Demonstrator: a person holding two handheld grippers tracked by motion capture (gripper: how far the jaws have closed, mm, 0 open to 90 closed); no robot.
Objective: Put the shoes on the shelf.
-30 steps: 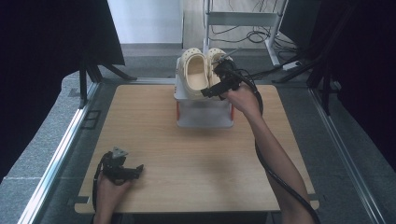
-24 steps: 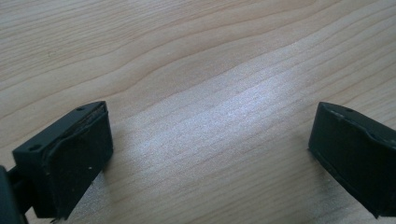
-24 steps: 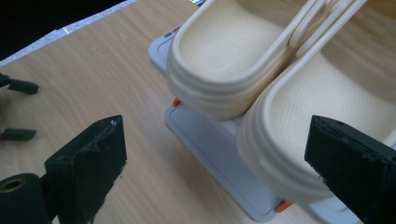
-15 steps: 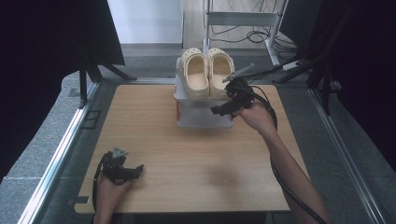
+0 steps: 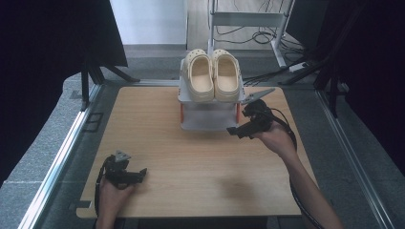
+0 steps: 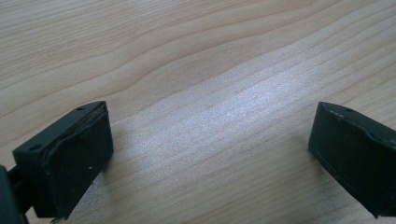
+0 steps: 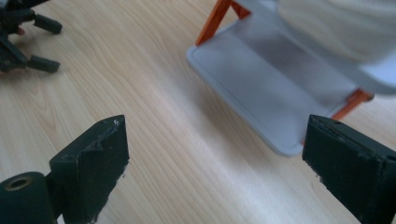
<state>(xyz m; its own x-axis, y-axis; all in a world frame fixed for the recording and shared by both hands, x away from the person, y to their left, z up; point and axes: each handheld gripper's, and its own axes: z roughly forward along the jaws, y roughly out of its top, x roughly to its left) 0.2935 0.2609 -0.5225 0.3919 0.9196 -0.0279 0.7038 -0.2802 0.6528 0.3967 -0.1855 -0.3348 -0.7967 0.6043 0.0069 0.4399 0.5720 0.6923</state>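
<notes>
On top of the small rack (image 5: 210, 114) the pair of clogs (image 5: 214, 75) now sits side by side, and I've drawn my right gripper (image 5: 249, 125) back beside it, jaws wide and empty, so placing looks done, while my left gripper (image 5: 125, 172) rests open on the table (image 5: 200, 181).

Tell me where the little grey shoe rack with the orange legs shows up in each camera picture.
High view: the shoe rack stands at the table's far middle, with cream clogs on its top shelf.
Left gripper view: not in it; bare wooden table between the open tongs.
Right gripper view: upper right, its grey lower shelf and orange legs.
Shared landmark: the wooden table.
</notes>
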